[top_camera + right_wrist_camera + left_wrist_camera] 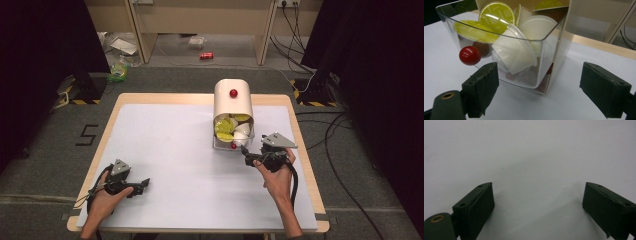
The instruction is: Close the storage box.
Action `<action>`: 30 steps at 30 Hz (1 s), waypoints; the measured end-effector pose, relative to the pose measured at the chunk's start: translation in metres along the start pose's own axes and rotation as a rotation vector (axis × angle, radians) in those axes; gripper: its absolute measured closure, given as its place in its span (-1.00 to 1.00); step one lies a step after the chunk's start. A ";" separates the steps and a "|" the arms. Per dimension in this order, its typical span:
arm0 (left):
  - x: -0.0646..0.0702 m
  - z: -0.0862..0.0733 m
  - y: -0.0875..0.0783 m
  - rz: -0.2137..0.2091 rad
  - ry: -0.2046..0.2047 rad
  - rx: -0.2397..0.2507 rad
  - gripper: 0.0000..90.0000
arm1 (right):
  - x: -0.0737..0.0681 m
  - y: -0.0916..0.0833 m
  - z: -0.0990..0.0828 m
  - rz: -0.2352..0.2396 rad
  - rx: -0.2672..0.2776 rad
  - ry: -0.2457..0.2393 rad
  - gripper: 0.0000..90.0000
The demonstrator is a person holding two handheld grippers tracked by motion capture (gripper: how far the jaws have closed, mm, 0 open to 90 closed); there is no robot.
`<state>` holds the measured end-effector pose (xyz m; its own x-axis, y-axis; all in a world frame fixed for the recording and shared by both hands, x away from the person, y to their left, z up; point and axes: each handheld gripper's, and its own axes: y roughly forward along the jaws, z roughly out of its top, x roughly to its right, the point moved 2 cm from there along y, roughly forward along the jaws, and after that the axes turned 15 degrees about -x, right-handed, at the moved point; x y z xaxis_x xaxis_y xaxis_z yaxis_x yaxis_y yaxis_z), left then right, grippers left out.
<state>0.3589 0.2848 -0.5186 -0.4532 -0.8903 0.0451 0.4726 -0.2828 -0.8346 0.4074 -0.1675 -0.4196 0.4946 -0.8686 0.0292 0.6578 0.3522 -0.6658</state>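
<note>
The landmark is the cream container (233,102), a rounded box standing on the white table (165,150) w/ a red knob (233,93) on its top; all places below are given relative to it.

At the front of the container, on the person's side, a clear drawer (506,40) is pulled out; it is full of coffee capsules (514,53), some white, some w/ yellow-green lids; a second red knob (470,55) sits on the drawer front, low and near the left jaw in the right gripper view.

The right gripper (250,152) is just in front of the container, close to the drawer; in the right gripper view its two black jaws stand wide apart, approx. one on each side of the drawer corner; the pads do not press on the drawer or the knob, and nothing is held between them.

The left gripper (142,184) is well apart from the container, far to its left and nearer the person's edge of the table; its jaws are also apart, w/ bare white table surface between them; it rests low over the table.

Behind the container, beyond the table edge, there is a wooden bench (200,20) and a red can (206,55) lying on the floor.
</note>
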 end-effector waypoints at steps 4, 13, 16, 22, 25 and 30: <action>0.000 0.000 0.000 0.000 0.000 0.000 -0.78 | 0.001 0.001 0.001 -0.001 0.001 -0.001 -0.64; 0.000 0.000 0.000 0.000 0.000 0.000 -0.78 | 0.003 0.005 0.003 -0.003 0.003 0.012 -0.64; 0.000 0.000 0.000 0.000 0.000 0.000 -0.78 | 0.003 0.006 0.004 -0.004 0.005 0.016 -0.64; 0.000 0.000 0.000 0.000 -0.001 0.000 -0.78 | 0.005 0.010 0.007 -0.010 0.008 0.023 -0.64; 0.000 0.000 0.000 0.000 0.000 0.000 -0.78 | 0.005 0.011 0.008 -0.013 0.009 0.024 -0.64; 0.000 0.000 0.000 0.000 -0.001 0.000 -0.78 | 0.007 0.013 0.009 -0.012 0.013 0.030 -0.64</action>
<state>0.3588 0.2846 -0.5187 -0.4528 -0.8905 0.0453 0.4728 -0.2829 -0.8345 0.4242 -0.1657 -0.4214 0.4693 -0.8829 0.0148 0.6710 0.3456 -0.6560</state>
